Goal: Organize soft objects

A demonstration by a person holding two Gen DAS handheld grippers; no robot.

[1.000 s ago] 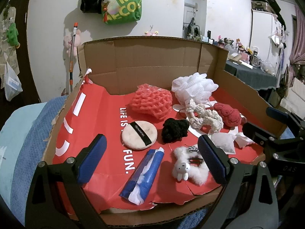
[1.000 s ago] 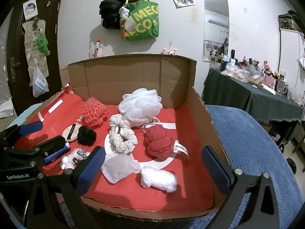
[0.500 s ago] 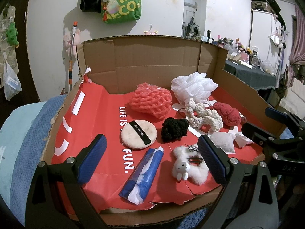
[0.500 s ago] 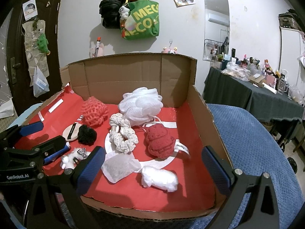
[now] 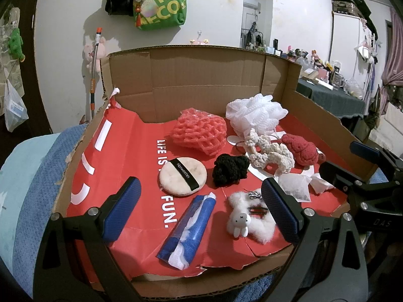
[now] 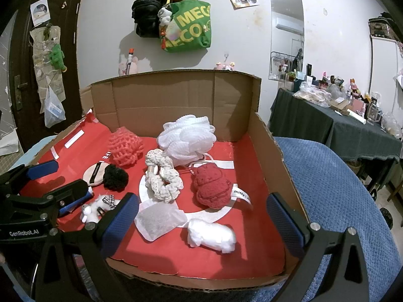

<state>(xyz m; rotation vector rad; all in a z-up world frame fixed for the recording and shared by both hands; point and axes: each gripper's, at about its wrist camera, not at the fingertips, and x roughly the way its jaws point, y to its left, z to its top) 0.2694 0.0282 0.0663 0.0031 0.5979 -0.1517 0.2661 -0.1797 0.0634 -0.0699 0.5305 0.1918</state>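
A cardboard box (image 5: 201, 80) with a red liner holds several soft things: a coral foam net (image 5: 200, 134), a white bath pouf (image 5: 254, 112), a cream scrunchie (image 5: 270, 152), a dark red knitted piece (image 5: 303, 149), a black scrunchie (image 5: 230, 167), a round powder puff (image 5: 182, 176), a blue-white packet (image 5: 187, 229) and a white fluffy bunny clip (image 5: 248, 219). My left gripper (image 5: 201, 212) is open and empty at the box's front edge, above the packet. My right gripper (image 6: 201, 222) is open and empty, above a white pouch (image 6: 158, 220) and a white wad (image 6: 211, 235).
The box rests on a blue textured cover (image 6: 335, 188). A dark table (image 6: 352, 125) crowded with small items stands to the right. Bags (image 6: 186, 30) hang on the wall behind the box. A door (image 6: 25, 75) is at the far left.
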